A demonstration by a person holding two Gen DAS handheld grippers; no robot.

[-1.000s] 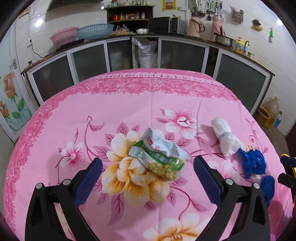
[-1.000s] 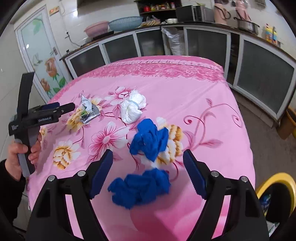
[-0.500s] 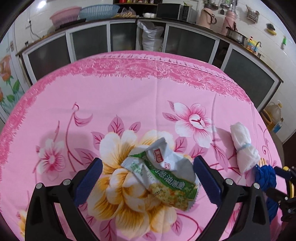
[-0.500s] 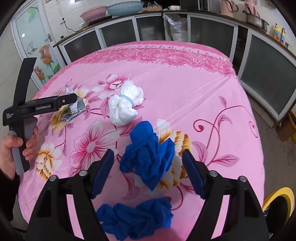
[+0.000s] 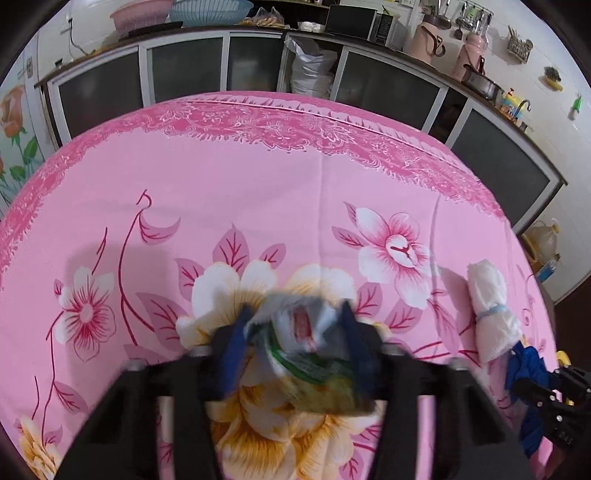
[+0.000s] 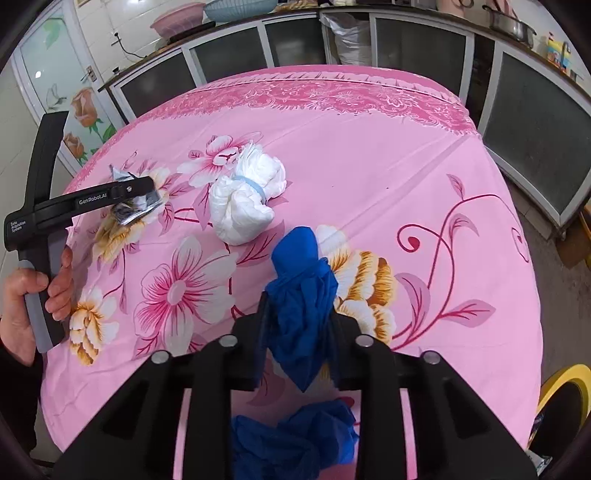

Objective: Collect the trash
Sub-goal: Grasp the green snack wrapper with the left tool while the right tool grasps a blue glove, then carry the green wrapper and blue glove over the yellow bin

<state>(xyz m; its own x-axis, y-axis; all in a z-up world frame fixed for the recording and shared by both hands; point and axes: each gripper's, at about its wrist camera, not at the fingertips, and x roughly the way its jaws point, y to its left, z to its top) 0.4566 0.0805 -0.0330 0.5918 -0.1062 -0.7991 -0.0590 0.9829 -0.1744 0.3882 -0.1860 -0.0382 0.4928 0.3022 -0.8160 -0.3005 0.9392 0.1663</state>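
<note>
The left gripper [image 5: 293, 325] has its jaws closing around a crumpled green-and-silver snack wrapper [image 5: 314, 354], which sits between the blue pads on the pink flowered tablecloth [image 5: 258, 177]; the picture is blurred there, but the pads appear to press on the wrapper's sides. In the right wrist view the same gripper is seen from the side, held by a hand [image 6: 33, 295] at the table's left edge, with the wrapper bunched at its tip. The right gripper [image 6: 299, 314] has its jaws closing on a bunched blue glove [image 6: 301, 291], which stands up between the pads and is squeezed by them. A second crumpled blue glove [image 6: 295, 439] lies on the cloth just below the gripper, close to the near table edge. A white wad tied with a blue band [image 6: 245, 199] rests on the cloth between the two grippers, apart from both. At the lower right, beside the table, the rim of a yellow bin [image 6: 561, 376] shows; its dark inside holds something that cannot be made out. On the counter behind the table stand a pink basin [image 6: 177, 20] and a blue basket [image 6: 240, 7]; what they hold cannot be told.
</note>
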